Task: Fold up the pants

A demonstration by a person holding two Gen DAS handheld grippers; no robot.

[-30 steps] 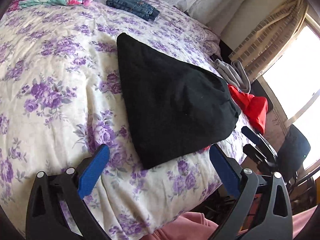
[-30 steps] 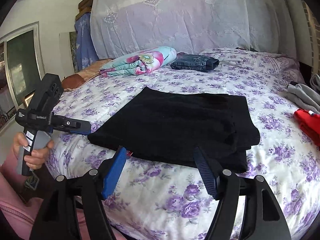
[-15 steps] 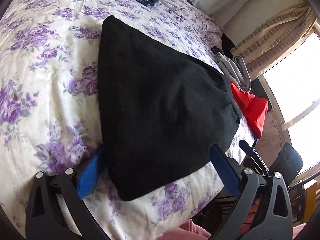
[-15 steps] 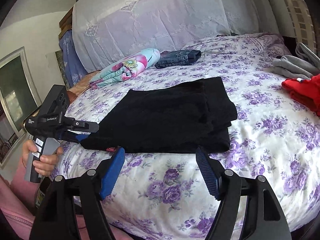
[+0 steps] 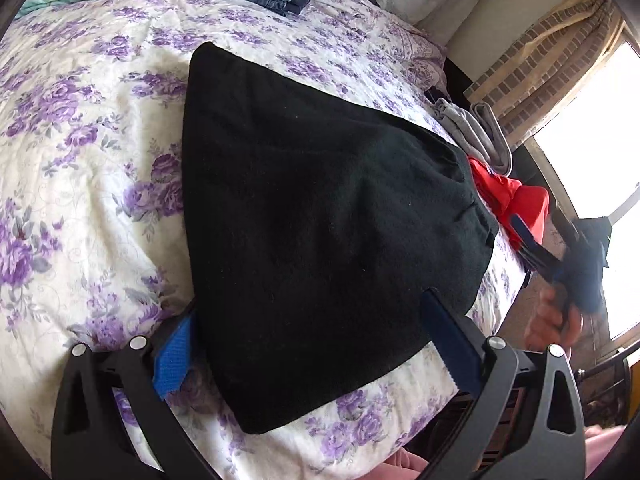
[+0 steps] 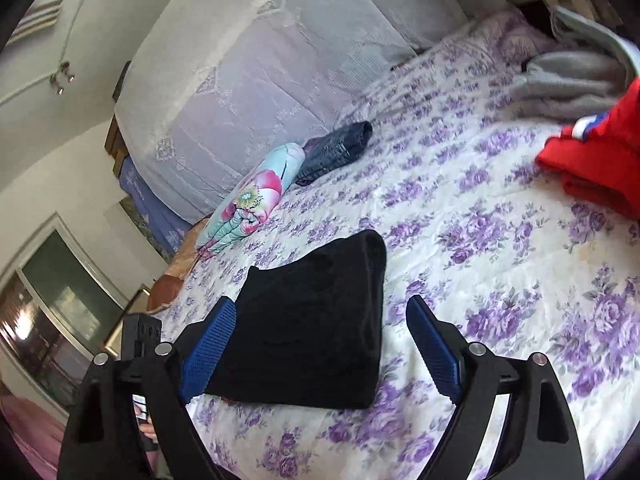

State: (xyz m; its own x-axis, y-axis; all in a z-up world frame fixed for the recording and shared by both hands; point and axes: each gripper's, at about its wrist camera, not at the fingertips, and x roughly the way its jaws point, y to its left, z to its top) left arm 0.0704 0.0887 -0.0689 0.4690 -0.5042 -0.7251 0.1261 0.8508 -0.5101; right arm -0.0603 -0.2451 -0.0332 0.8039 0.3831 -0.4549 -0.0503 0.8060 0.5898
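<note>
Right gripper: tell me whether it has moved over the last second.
Yes. The right gripper has swung right and tilted: the red garment now sits far larger at its view's right edge, the black pants shifted left.

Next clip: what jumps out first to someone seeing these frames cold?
The folded black pants dominate, lying on the purple-flowered bedspread at the bed's near edge, with the open left gripper straddling their near corner. Next, a red garment glows at the far right beside grey clothes, with folded jeans near the headboard.
</note>
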